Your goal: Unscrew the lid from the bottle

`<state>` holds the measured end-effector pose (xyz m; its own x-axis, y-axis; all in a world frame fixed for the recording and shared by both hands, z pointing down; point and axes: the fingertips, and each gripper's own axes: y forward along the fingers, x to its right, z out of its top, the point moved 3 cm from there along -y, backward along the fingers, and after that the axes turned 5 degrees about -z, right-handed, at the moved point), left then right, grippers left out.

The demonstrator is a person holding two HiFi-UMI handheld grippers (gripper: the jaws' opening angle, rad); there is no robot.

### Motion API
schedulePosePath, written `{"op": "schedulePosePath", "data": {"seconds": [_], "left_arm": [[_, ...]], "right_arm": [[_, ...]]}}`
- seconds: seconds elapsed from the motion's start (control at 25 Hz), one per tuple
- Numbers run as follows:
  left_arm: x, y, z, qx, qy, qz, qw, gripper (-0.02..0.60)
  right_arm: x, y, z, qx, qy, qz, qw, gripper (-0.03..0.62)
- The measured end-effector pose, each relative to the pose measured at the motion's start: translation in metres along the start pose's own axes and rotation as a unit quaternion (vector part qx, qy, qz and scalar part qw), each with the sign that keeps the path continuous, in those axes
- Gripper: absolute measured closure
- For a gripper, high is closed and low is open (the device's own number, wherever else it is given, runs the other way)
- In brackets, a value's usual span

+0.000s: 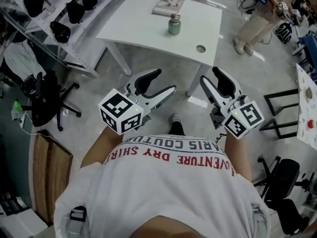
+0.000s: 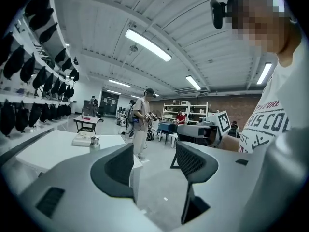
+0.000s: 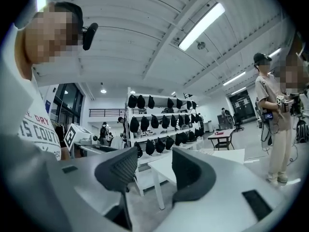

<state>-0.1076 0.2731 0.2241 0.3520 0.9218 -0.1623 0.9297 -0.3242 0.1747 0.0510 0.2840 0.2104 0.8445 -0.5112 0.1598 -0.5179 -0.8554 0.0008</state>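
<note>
- Bottle point(image 1: 174, 27): stood toward the far edge of the table point(image 1: 141, 31); lid point(image 1: 174, 17) still on.
- Left gripper point(image 1: 166, 80), right gripper point(image 1: 208, 74): held open, empty, well apart from bottle.
- Unscrewing: judged not begun.

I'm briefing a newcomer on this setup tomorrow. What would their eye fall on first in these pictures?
Most striking are the two open, empty tools held out before the person's chest: the left hand-held gripper and the right hand-held gripper, each with a black-and-white marker cube. Ahead of them, a small greenish bottle stands upright on a white table, untouched.
</note>
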Motion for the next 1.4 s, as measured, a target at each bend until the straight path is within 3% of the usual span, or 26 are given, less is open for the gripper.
{"op": "schedulePosePath", "data": {"seconds": [0.2,0.56,0.84,1.4], "left_arm": [[-0.049,0.053,0.01,-0.018,-0.025,0.017,0.9994,0.279],[-0.123,0.123,0.029,-0.029,-0.015,0.057,0.9978,0.25],[-0.165,0.144,0.023,-0.032,-0.01,0.095,0.995,0.236],[-0.26,0.171,-0.022,-0.06,-0.023,0.129,0.9896,0.213]], "right_arm": [[0.059,0.04,0.008,-0.013,0.009,0.02,1.0,0.348],[0.138,0.107,0.021,-0.015,-0.002,0.056,0.998,0.319],[0.166,0.144,0.012,-0.038,-0.014,0.072,0.997,0.31],[0.191,0.206,-0.024,-0.096,-0.035,0.058,0.993,0.3]]}}
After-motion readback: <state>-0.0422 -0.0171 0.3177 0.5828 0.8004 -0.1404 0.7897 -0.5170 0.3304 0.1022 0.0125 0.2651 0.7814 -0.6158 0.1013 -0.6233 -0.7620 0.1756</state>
